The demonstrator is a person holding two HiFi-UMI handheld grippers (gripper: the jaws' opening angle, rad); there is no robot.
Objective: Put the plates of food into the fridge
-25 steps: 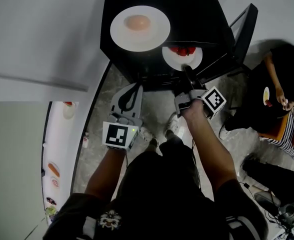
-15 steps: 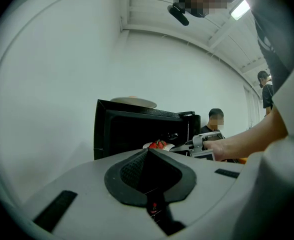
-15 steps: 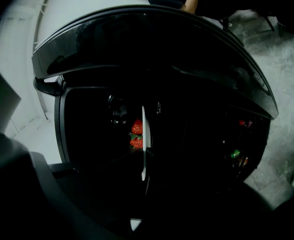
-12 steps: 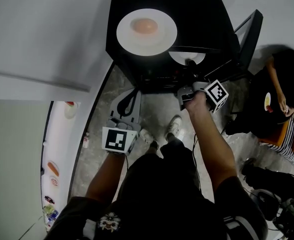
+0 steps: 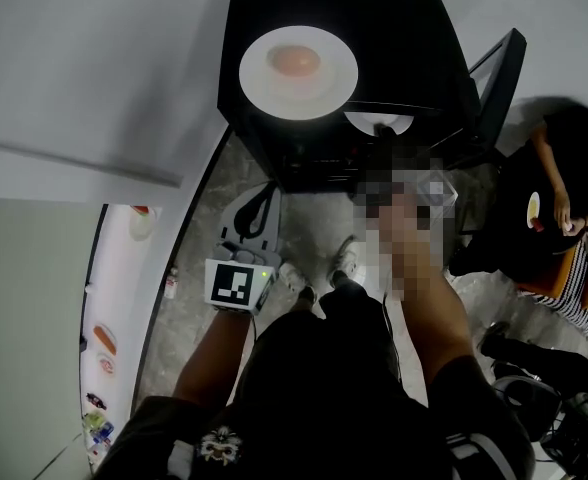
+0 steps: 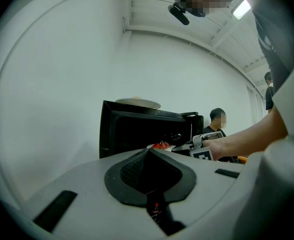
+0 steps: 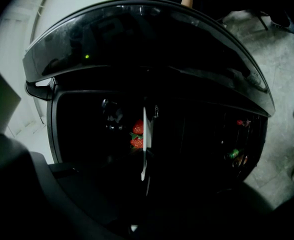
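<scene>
A black mini fridge (image 5: 374, 28) stands open below me. On its top rests a white plate with a pinkish bun (image 5: 298, 71). My right gripper (image 5: 382, 133) is shut on the rim of a white plate of strawberries (image 5: 379, 121), which sits mostly inside the fridge. In the right gripper view that plate (image 7: 144, 139) shows edge-on in the dark interior, with the strawberries (image 7: 137, 134) beside it. My left gripper (image 5: 261, 196) hangs shut and empty in front of the fridge, left of the right arm. From the left gripper (image 6: 149, 156) view the fridge (image 6: 137, 129) and strawberries (image 6: 161, 145) are ahead.
The fridge door (image 5: 489, 73) stands open to the right. A seated person (image 5: 564, 168) holds a small plate at far right. A white counter (image 5: 114, 308) with more food runs along the lower left. Bottles (image 7: 232, 155) sit in the door shelf. Cables lie on the floor at lower right.
My right gripper has pushed the strawberry plate forward into the fridge, so less of the plate shows from above. The left gripper has dropped back slightly and stays shut.
</scene>
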